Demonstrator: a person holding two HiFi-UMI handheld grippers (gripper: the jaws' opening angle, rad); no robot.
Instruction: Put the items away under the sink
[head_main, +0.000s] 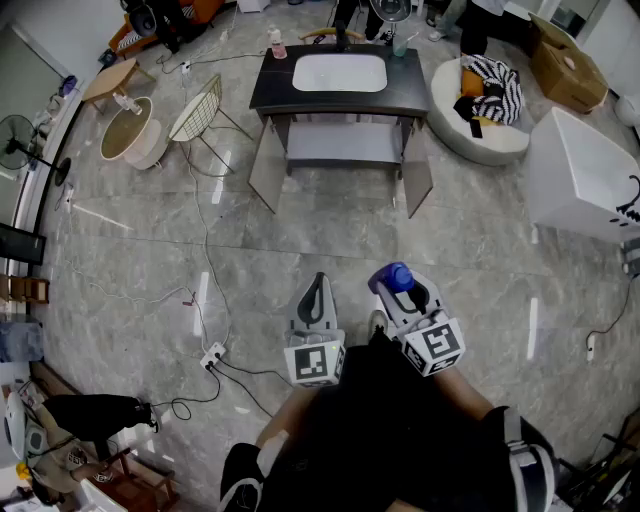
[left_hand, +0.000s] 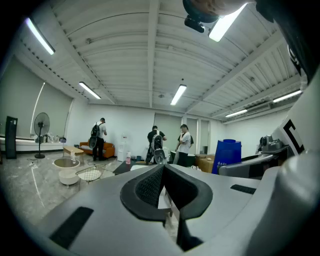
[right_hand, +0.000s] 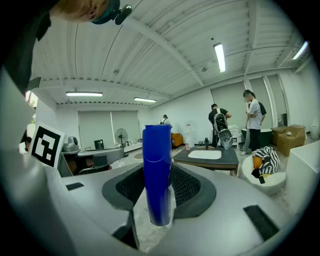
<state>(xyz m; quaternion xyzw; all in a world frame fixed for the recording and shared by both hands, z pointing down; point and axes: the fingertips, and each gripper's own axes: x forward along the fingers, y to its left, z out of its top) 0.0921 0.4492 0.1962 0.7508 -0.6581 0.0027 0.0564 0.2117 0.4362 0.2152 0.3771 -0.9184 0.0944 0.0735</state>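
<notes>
My right gripper is shut on a tall blue bottle, which stands upright between its jaws; from the head view I see the bottle's blue top. My left gripper is beside it, shut with nothing in it; its dark pads meet in the left gripper view. The sink cabinet stands well ahead across the floor, with a dark top, a white basin and both doors swung open. A pink bottle and a green cup stand on its top.
A wire chair and a round side table are left of the cabinet. A white round seat with a striped bag and a white box stand to the right. Cables and a power strip lie on the floor at left. People stand beyond.
</notes>
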